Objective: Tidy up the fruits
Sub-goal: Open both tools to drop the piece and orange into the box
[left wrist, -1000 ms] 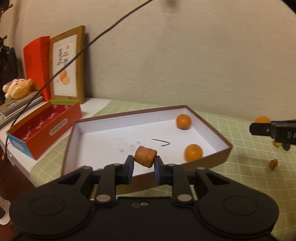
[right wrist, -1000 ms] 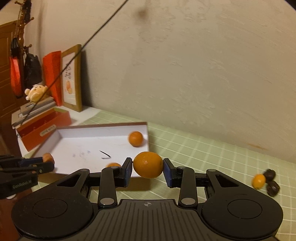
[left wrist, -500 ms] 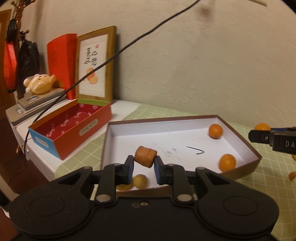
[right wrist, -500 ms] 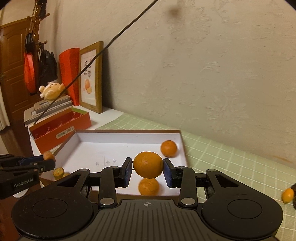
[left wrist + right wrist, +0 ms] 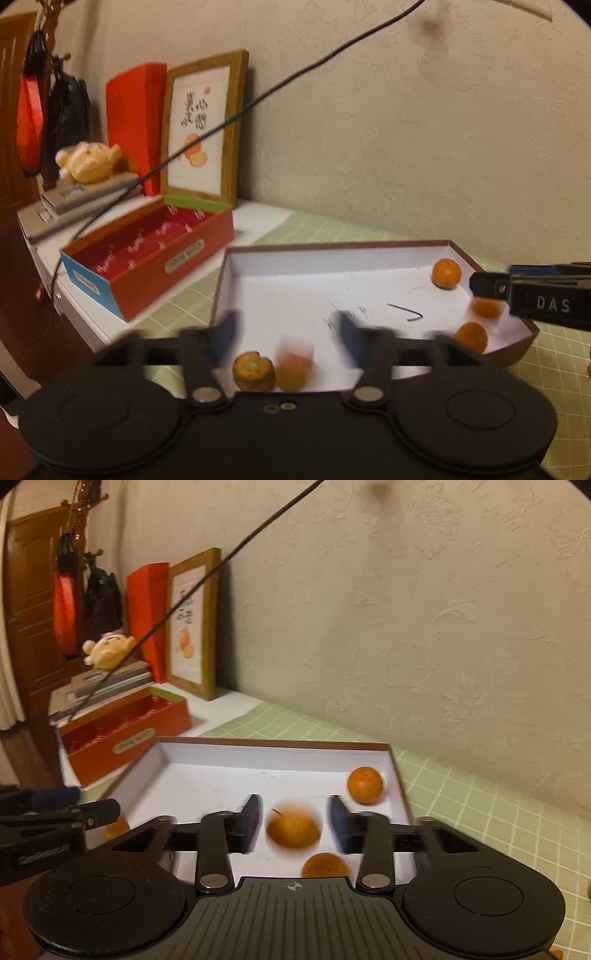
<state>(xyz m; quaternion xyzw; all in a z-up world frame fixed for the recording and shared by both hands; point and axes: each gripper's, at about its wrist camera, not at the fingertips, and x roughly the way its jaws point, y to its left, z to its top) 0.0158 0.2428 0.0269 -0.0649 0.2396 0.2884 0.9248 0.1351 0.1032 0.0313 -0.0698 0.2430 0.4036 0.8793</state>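
A shallow box (image 5: 332, 246), white inside and brown outside, lies on the green checked cloth. My left gripper (image 5: 286, 332) hangs over its near left corner, its jaws opening. A brown fruit piece (image 5: 295, 365), blurred, has come free below them and sits beside a green-topped fruit (image 5: 253, 371). My right gripper (image 5: 295, 823) is over the box's (image 5: 273, 743) right end, its jaws opening too. A blurred orange (image 5: 293, 830) lies loose between its pads, touching neither. Two more oranges (image 5: 365, 784) (image 5: 325, 866) rest in the box. In the left wrist view the right gripper (image 5: 535, 295) reaches in from the right.
A red open box (image 5: 147, 251) stands left of the white box, with a framed picture (image 5: 201, 129), a red card and a plush toy (image 5: 86, 162) on books behind it. A black cable (image 5: 258, 99) crosses overhead. The wall runs close behind the table.
Both grippers have opened and let go of their fruit: the brown piece and the orange are dropping into the box. Both hands have drifted left over the box.
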